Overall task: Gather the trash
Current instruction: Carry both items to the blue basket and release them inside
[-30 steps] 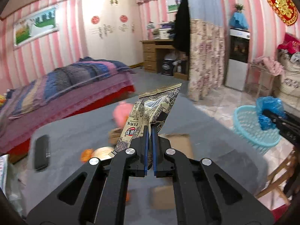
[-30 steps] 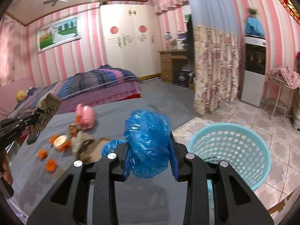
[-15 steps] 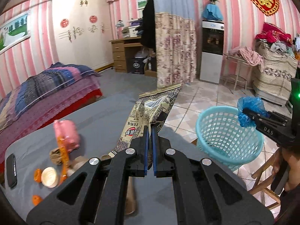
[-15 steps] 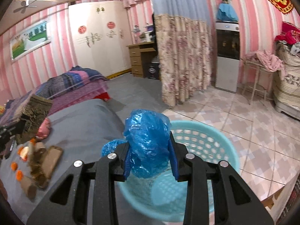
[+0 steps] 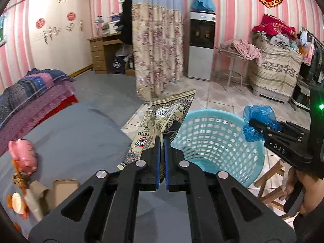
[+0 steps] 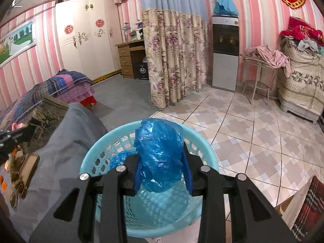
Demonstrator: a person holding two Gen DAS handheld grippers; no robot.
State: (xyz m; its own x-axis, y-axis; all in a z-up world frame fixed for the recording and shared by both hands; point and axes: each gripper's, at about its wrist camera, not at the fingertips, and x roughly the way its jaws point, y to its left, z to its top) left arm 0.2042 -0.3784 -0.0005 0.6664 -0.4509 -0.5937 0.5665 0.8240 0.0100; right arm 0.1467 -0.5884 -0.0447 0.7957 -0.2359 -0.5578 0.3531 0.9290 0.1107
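Both hands swung over from the table: right gripper (image 6: 162,162), clamped on the blue plastic bag (image 6: 160,154), now hangs over the basket (image 6: 206,151); left gripper (image 5: 162,141), pinching the snack wrapper (image 5: 162,121) shut, sits just beside its rim.

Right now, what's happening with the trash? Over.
Left tool shut on snack wrapper. Right tool shut on blue plastic bag, above basket. Basket mouth clear. Over.
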